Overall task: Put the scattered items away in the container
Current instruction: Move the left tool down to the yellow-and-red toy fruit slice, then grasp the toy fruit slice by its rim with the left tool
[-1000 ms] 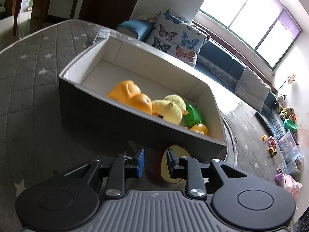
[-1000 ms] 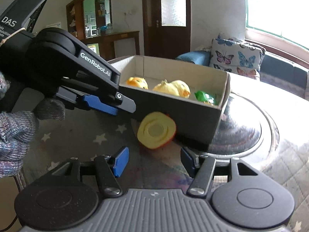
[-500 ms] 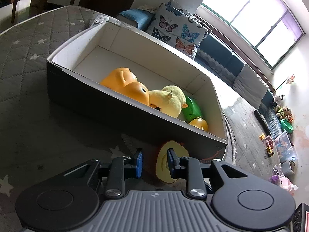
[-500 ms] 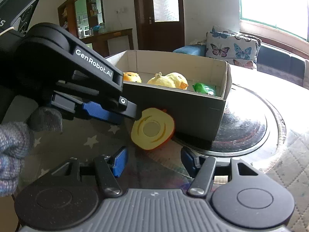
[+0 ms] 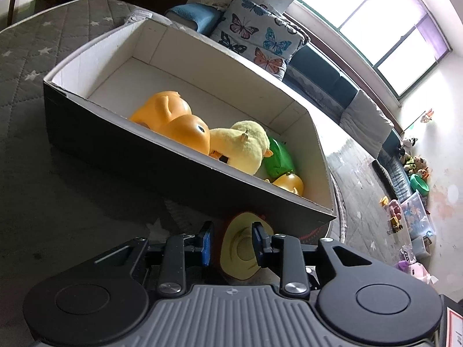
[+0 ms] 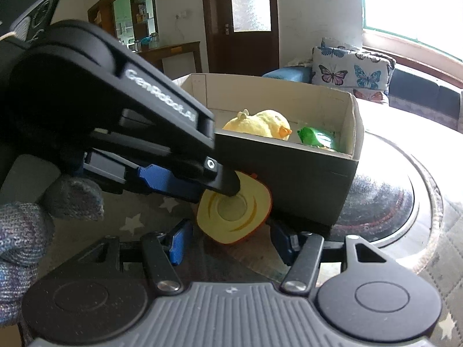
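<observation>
A half toy fruit with a yellow cut face and orange skin [image 5: 241,250] [image 6: 234,214] lies on the table against the near wall of the cardboard box [image 5: 162,170] [image 6: 303,190]. My left gripper [image 5: 231,241] [image 6: 228,188] stands around the fruit, its jaws narrowly apart and one fingertip touching the cut face. My right gripper [image 6: 228,241] is open, with the fruit between its fingers. The box holds an orange toy [image 5: 170,118], a yellow plush chick [image 5: 240,147] [image 6: 260,124], a green toy [image 5: 279,159] [image 6: 315,138] and a small orange toy [image 5: 289,183].
The box sits on a grey star-patterned quilted cover [image 5: 34,57]. A round dark glass plate [image 6: 385,202] lies under the box's right end. A butterfly cushion [image 5: 254,34] and a sofa are behind. Toys lie on the floor at far right [image 5: 405,211].
Both grippers have moved closer to the half fruit. The left gripper's fingertip now touches its cut face, and the right gripper's open fingers have come around it.
</observation>
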`<action>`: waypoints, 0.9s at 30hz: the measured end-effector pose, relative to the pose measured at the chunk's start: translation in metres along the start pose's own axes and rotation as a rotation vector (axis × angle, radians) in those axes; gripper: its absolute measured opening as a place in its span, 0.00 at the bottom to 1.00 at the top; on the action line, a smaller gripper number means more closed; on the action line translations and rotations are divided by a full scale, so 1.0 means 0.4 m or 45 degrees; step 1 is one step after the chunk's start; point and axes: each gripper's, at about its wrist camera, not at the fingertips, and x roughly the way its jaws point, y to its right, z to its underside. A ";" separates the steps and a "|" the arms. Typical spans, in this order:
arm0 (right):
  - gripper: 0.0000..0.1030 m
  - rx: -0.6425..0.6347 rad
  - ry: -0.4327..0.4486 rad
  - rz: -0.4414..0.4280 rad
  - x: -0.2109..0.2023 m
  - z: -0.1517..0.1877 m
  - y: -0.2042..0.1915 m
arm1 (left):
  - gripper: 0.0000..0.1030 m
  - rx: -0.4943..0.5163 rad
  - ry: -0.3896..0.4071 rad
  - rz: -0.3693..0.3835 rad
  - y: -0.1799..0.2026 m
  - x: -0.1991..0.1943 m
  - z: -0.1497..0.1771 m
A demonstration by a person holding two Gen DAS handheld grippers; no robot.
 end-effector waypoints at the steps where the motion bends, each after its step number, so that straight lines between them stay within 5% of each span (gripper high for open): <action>1: 0.58 -0.010 0.000 0.006 0.001 0.001 -0.003 | 0.30 -0.002 -0.004 0.001 0.000 0.003 0.000; 17: 0.50 -0.036 0.020 0.016 -0.025 0.009 -0.022 | 0.28 0.002 -0.014 0.019 0.010 -0.013 0.011; 27: 0.50 -0.059 0.121 0.047 -0.114 -0.019 -0.025 | 0.28 0.075 0.064 0.082 0.082 -0.090 0.003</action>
